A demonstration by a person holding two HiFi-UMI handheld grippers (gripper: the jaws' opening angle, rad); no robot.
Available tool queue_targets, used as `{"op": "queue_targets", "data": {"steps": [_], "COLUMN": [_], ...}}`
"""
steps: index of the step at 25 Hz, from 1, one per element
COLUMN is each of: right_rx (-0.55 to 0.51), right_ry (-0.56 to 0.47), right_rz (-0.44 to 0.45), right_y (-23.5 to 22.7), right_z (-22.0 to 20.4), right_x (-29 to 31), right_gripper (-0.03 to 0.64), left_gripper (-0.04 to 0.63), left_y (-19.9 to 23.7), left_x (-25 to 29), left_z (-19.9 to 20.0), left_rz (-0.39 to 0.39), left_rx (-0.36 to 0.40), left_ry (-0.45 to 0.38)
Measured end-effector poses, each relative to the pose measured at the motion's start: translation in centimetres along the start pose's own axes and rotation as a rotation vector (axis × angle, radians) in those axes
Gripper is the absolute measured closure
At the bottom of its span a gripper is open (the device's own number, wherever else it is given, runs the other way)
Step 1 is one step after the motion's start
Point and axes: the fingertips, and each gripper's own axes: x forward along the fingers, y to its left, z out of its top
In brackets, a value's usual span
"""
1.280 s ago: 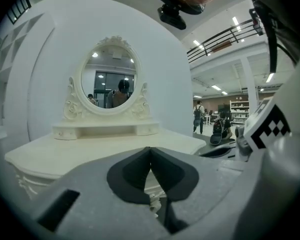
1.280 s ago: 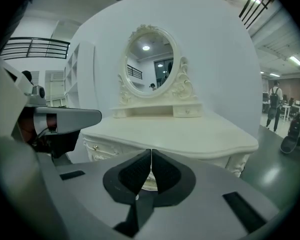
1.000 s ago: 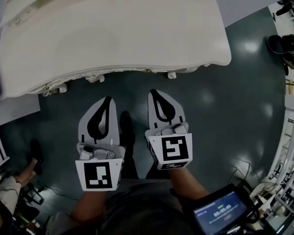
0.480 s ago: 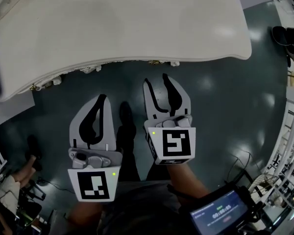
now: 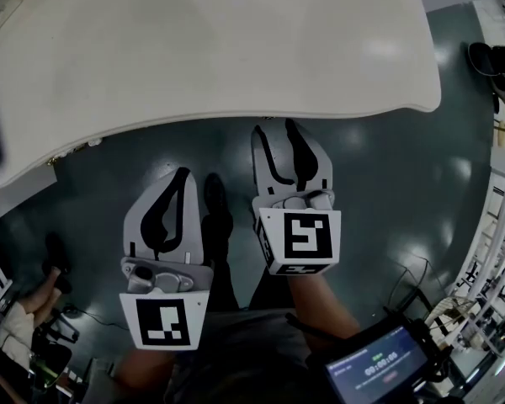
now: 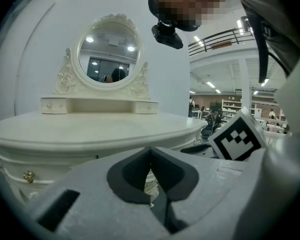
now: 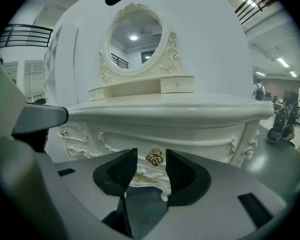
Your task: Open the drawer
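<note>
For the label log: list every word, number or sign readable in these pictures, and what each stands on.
No text reads clearly.
Small dark-framed screen: a row of timer-like digits, too small to read.
Two white cubes: black-and-white square marker patterns, no letters.
Cream carved dressing table: no print visible.

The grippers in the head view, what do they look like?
Both the left gripper and right gripper are pale grey plastic shells with curved black pads inside. Each carries a white cube printed with black square markers at the hand end.
</note>
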Motion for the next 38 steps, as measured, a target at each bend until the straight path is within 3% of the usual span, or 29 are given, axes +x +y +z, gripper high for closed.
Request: {"op": "queue_targets", "data": {"steps": [15, 38], "right_rx": [0.026, 0.006], "right_ry": [-0.005, -0.011], "right_rz": [0.002, -0.026], "right_y": [0.8, -0.4], "right_z": [0.2, 0.5], "right_x": [1.8, 2.1], "right_gripper": [0.457, 0.520], "left_gripper": [0.584, 0.584], "left_y": [2.9, 1.8], "left_x": [-1.0, -1.0], "left_z": [-0.7, -0.5], "left_rz": [0.054, 0.046], "left_rx": [-0.005, -0.005], "left_ry": [0.030, 0.020]}}
